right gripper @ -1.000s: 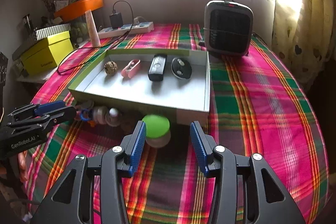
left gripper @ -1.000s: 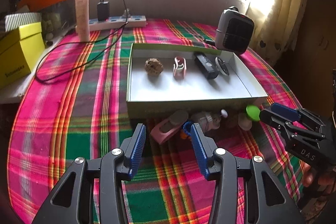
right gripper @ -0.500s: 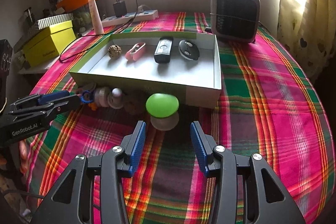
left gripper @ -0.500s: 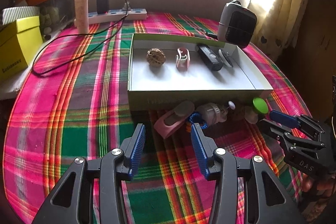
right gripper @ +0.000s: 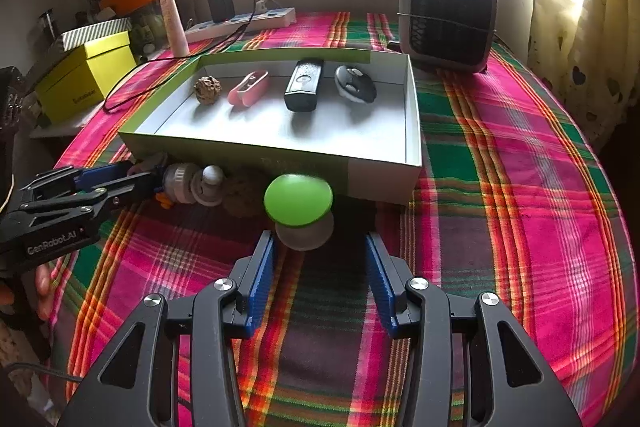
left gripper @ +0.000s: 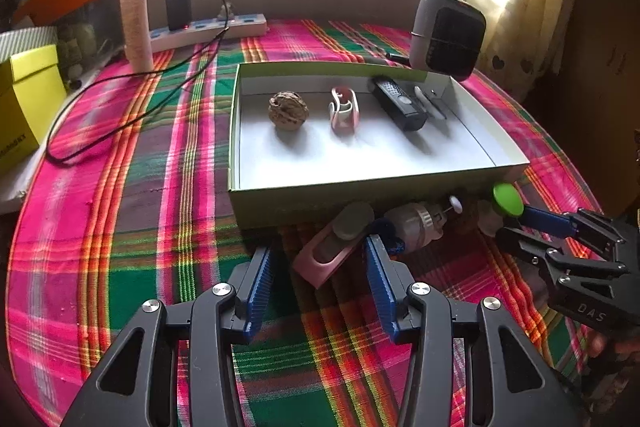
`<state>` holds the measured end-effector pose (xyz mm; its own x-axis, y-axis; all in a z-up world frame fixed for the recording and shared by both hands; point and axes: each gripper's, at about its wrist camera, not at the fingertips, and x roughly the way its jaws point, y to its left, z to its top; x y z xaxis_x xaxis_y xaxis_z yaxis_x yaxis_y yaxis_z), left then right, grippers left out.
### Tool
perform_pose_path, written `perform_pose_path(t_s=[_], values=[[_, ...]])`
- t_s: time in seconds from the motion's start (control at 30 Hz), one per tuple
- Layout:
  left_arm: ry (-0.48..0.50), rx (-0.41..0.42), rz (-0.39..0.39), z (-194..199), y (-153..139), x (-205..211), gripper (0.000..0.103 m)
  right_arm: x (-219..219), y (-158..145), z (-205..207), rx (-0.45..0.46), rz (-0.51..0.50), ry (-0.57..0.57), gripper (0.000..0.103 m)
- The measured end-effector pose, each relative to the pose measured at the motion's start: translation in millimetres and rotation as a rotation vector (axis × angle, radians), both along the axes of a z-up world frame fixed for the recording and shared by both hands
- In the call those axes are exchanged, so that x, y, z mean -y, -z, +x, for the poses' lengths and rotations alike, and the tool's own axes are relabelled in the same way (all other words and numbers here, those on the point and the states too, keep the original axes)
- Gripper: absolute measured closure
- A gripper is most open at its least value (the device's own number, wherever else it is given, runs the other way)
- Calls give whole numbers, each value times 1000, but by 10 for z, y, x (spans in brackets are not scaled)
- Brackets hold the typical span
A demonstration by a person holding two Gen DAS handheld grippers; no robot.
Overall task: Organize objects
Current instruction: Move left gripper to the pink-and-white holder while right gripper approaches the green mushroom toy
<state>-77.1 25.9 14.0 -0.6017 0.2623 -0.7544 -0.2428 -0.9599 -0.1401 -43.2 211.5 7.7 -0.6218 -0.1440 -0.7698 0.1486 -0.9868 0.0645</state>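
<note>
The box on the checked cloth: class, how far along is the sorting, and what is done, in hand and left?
Done: a walnut, pink clip, black remote and mouse lie in a row in the box. In hand: nothing; the left gripper stands open before the pink holder, the right gripper open before the green-capped piece. Left: those and the small items between them.

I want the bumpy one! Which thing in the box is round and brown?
The walnut, at the left end of the row in the box. Its neighbours are pink, black and grey; only it is brown and wrinkly.
</note>
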Motion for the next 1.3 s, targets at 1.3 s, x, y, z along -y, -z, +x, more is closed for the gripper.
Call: perform_pose_path(t_s=[1.3], values=[[11, 3, 43, 227, -2, 80, 83, 50, -11, -119, -8, -22, -35, 65]])
